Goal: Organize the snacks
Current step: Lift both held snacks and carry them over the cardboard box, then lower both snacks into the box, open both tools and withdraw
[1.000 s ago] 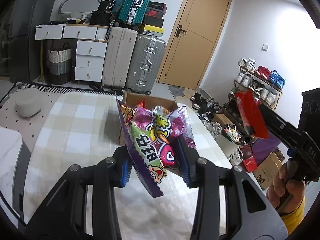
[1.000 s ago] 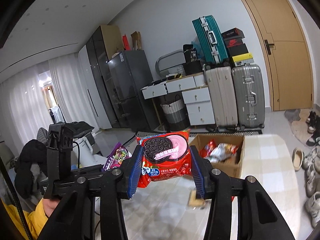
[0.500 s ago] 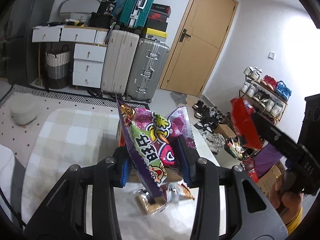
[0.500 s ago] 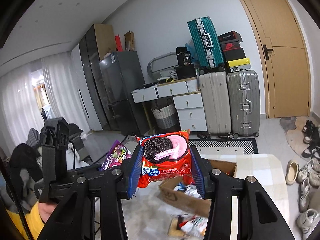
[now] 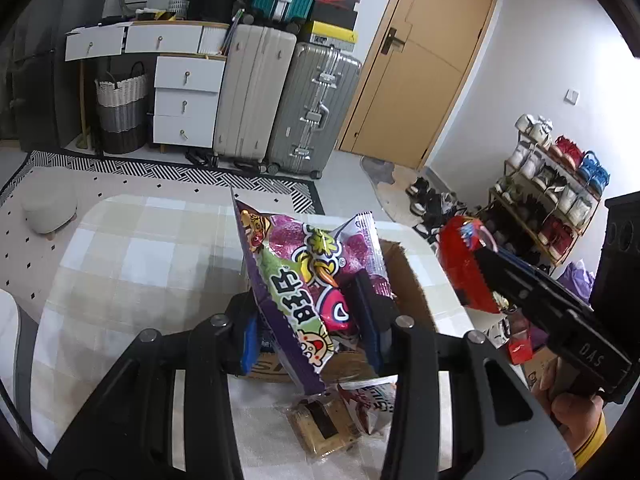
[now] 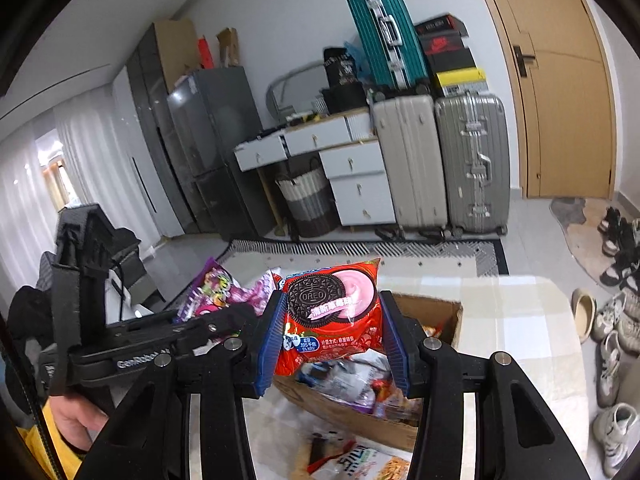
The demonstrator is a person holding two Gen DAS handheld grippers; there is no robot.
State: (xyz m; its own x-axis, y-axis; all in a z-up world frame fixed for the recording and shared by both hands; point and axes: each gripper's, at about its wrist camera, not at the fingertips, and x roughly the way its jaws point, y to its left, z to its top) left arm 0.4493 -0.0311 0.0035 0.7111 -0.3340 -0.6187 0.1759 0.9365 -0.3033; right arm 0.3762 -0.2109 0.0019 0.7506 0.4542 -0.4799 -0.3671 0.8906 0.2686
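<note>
Suitcases (image 5: 280, 92), white drawers (image 5: 184, 100) and a tan door (image 5: 420, 64) lined the far wall behind the checked table (image 5: 120, 248). At lower centre of the left view, my left gripper (image 5: 310, 322) pinched a purple candy bag (image 5: 304, 280) upright, just above the open cardboard box (image 6: 436, 312) of snacks. In the right view, my right gripper (image 6: 334, 340) clamped a red Oreo pack (image 6: 332, 312) at centre frame, above the same box. More wrapped snacks (image 5: 328, 428) lay on the table in front of the box.
</note>
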